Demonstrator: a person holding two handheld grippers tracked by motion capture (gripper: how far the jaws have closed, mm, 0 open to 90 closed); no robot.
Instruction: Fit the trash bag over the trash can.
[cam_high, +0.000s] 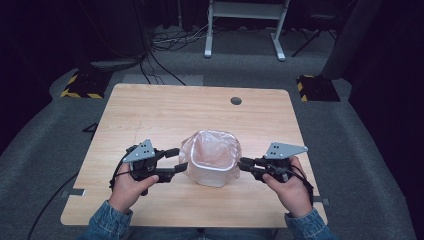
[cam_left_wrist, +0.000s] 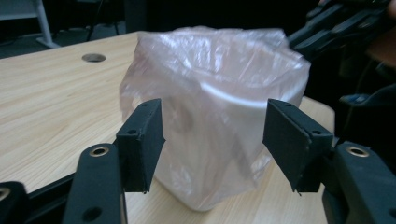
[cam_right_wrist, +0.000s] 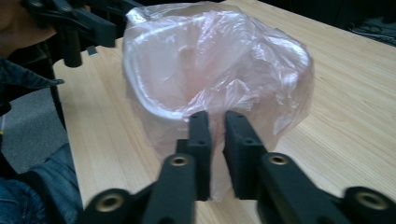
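Left gripper — jaws apart, nothing pinched; in the left gripper view the two black pads stand either side of the bag's bulge with air around them, no film caught.

Right gripper — jaws drawn nearly together on a fold of the plastic bag; the right gripper view shows the pink film bunched in the narrow slot between the pads, just below the rim.

Bag — thin, translucent, pinkish, crumpled; lines a white bin and drapes over its rim and down the outside wall.

Bin — small, upright, mouth open; stands on the tabletop near the front edge, about midway between left and right edges, with one gripper at each flank.

Hands — left hand and right hand each wrap a gripper body; denim sleeves come in over the front edge. Grey three-cornered plates sit atop both grippers.

Tabletop — pale wood; one round grommet hole near the back edge, right of centre.

Beyond — grey carpeted floor, loose cables, legs of a white frame, two yellow-and-black striped bases off the back corners.
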